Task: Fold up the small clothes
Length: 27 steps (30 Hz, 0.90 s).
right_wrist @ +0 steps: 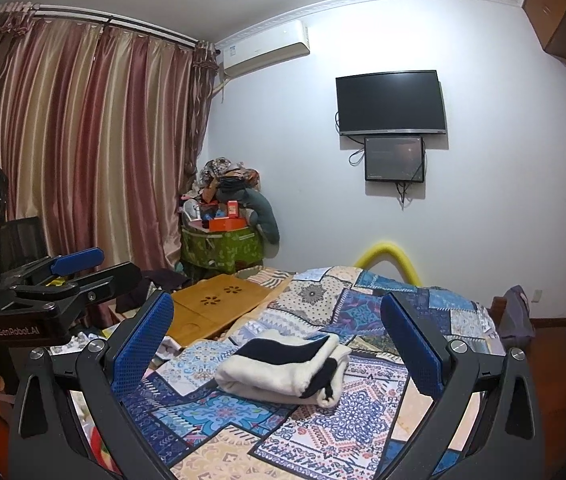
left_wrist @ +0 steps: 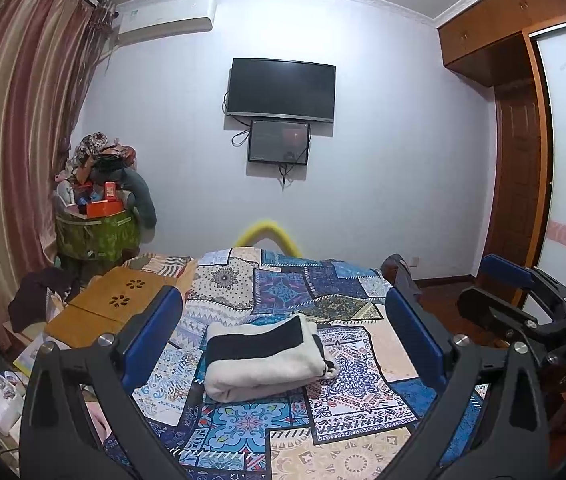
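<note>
Folded white-and-black garment (left_wrist: 263,356) lies on the patchwork bed (left_wrist: 343,420), long axis crosswise, ahead of and between the fingers of both level, forward-pointing left tongs (left_wrist: 283,320) and right tongs (right_wrist: 279,328), each wide open, empty.

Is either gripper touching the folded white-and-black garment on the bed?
Apart. In both wrist views the folded garment lies on the patchwork bedspread, with bedspread showing between it and each gripper's open jaws.
</note>
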Each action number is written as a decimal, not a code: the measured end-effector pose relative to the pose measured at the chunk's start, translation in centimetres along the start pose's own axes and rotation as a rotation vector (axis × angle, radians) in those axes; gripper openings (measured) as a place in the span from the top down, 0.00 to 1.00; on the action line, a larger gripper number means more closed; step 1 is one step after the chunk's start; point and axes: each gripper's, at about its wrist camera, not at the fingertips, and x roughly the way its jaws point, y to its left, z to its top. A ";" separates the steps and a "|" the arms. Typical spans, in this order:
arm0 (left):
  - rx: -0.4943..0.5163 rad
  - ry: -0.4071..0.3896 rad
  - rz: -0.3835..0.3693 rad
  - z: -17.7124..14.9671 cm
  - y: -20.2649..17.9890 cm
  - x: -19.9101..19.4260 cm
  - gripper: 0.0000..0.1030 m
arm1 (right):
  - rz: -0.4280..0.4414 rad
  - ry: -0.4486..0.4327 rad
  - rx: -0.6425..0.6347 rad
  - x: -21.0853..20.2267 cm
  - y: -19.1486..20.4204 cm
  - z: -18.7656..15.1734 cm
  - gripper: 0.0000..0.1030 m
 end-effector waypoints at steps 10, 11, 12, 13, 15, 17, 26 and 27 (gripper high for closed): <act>-0.006 0.005 -0.008 0.0 0.2 0.2 0.00 | -0.007 -0.003 0.017 -0.3 -0.3 0.1 0.00; -0.006 0.007 -0.010 0.1 0.2 0.3 0.00 | -0.006 -0.003 0.020 -0.3 -0.4 0.1 0.00; -0.005 0.009 -0.013 0.1 0.2 0.3 0.00 | -0.006 -0.004 0.024 -0.3 -0.4 0.1 0.00; -0.003 0.010 -0.016 0.1 0.2 0.4 0.00 | -0.007 -0.005 0.026 -0.3 -0.5 0.1 0.00; 0.001 0.010 -0.019 0.1 0.1 0.4 0.00 | -0.008 -0.006 0.029 -0.4 -0.5 0.1 0.00; 0.008 0.008 -0.019 0.1 -0.1 0.4 0.00 | -0.011 -0.007 0.031 -0.4 -0.6 0.1 0.00; 0.028 0.007 -0.025 0.1 -0.8 0.3 0.00 | -0.013 -0.011 0.049 -0.6 -1.0 0.0 0.00; 0.027 0.010 -0.022 0.1 -0.9 0.4 0.00 | -0.013 -0.011 0.052 -0.6 -1.0 0.0 0.00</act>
